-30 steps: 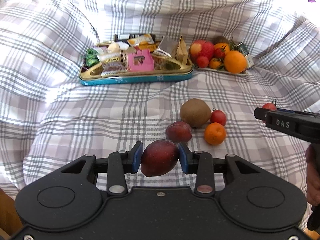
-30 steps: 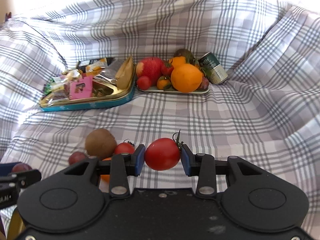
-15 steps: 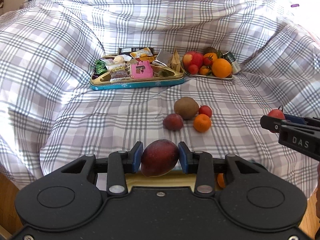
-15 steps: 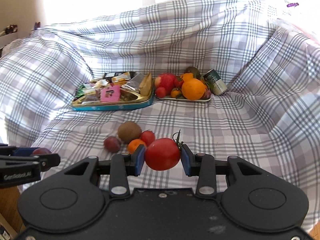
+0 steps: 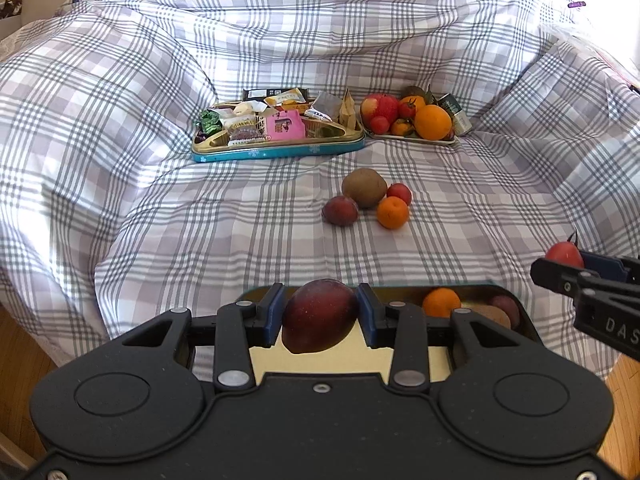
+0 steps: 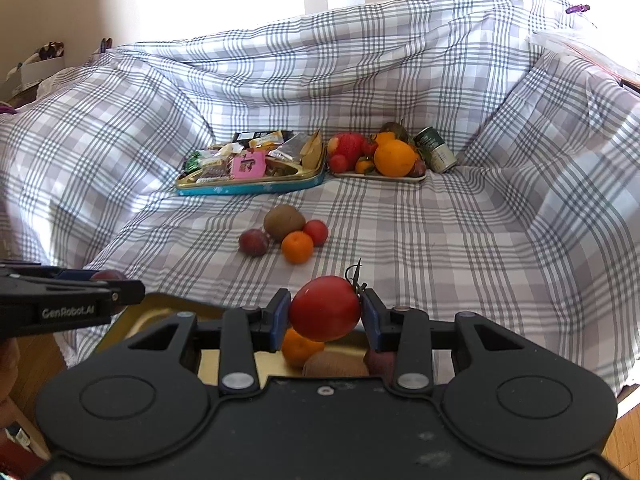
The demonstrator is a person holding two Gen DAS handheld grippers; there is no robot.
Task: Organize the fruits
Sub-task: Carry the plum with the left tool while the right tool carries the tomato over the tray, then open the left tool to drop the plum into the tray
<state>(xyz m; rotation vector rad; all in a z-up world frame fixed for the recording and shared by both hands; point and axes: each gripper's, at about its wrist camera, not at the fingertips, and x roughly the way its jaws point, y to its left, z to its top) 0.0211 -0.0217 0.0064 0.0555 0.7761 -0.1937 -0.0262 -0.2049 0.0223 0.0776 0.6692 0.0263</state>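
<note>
Above the gold tin [image 5: 516, 304] at the blanket's [image 5: 160, 208] near edge, a dark plum [image 5: 318, 316] sits clamped in the left gripper [image 5: 320, 314]; beside it, the right gripper [image 6: 325, 312] pinches a red tomato [image 6: 324, 308].

"DAS" on right claw [image 5: 582, 268] body; "GenRobot.AI" on left claw [image 6: 120, 286] body.

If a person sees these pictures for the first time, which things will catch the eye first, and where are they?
First, the fruit in each claw: a dark red plum in the left claw and a red tomato in the right claw, both low in the foreground. Behind, four loose fruits lie together mid-blanket, with a snack tin further back.
</note>
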